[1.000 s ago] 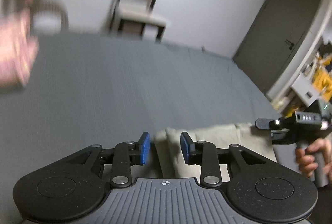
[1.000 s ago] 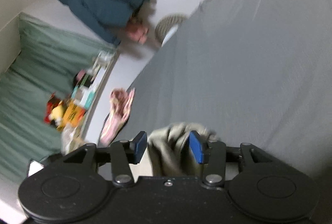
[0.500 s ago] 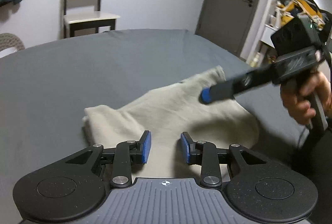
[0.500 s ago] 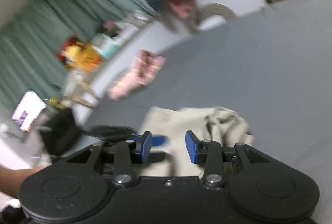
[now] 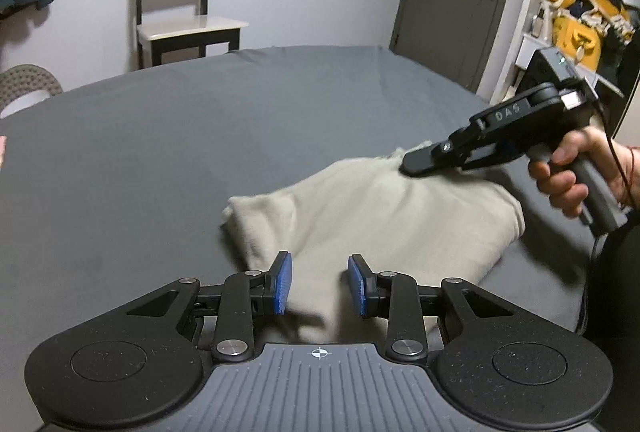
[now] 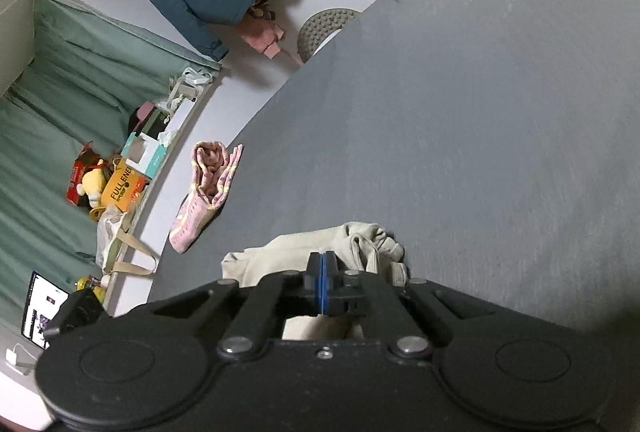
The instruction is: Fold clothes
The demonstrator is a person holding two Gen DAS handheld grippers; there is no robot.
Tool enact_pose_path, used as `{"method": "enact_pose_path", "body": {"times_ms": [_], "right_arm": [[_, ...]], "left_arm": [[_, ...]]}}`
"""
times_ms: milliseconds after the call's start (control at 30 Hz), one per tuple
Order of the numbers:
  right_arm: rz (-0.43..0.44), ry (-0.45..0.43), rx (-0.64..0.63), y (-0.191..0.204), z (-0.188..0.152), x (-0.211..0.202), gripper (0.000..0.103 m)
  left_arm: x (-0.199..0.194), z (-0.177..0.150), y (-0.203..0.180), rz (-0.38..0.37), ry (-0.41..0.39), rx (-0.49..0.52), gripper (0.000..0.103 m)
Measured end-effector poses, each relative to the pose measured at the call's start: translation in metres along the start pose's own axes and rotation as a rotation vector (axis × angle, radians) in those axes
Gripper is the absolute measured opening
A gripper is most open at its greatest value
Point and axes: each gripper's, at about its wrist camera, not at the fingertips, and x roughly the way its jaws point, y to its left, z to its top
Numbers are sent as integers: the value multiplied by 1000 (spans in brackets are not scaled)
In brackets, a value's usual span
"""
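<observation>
Now | left gripper (image 5: 319, 286) jaws released, near beige garment (image 5: 384, 216) | right gripper (image 6: 321, 286) jaws clenched, empty, above garment | grey bed (image 5: 160, 136)

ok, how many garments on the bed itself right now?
2. A beige garment lies folded under the right gripper, in front of the open left gripper. A pink garment sits at the bed's edge. More may be out of view.

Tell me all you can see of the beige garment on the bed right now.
The beige garment is a soft, knit-looking piece lying folded in a thick, roughly flat bundle on the grey bed sheet. One end is bunched into wrinkles. The right gripper rests on its far edge, pads together; whether it pinches cloth is unclear. The open left gripper hovers at its near edge.
</observation>
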Motion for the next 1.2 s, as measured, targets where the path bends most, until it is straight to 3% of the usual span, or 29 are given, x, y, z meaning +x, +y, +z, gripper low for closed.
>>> {"method": "enact_pose_path", "body": {"times_ms": [33,100,167,233,333,433,500,567,700,900,1033,1200], "right_arm": [[-2,-9,-24,5,0,-7,3],[-5,-43,-121,24,-2,-22,28],[-36,-86,-276,60,-12,-31,36],[-79,-66,-421,101,-30,-22,36],[-201,49,-618,150,-61,15,36],[-293,152,-787,182,-92,56,36],[-374,171,-856,195,-103,75,36],[-415,161,-848,197,-102,87,35],[-437,174,-656,177,-75,105,39],[-380,157,-474,172,-47,93,42],[-474,68,-558,178,-42,75,49],[-547,128,-637,158,-52,112,52]], "left_arm": [[-5,1,0,11,5,3,32],[-15,2,-1,33,14,10,32],[-27,3,2,53,8,-4,32],[-40,1,10,74,-22,-55,32],[-49,-3,32,99,-27,-151,32],[-51,-10,52,102,-8,-199,32],[-48,-12,61,74,27,-193,32],[-45,-16,64,38,61,-161,32],[-40,-25,66,-36,103,-104,32],[-35,-21,51,-89,30,67,32],[-29,-19,52,-86,56,42,32],[-24,-17,58,-80,47,-11,32]]}}
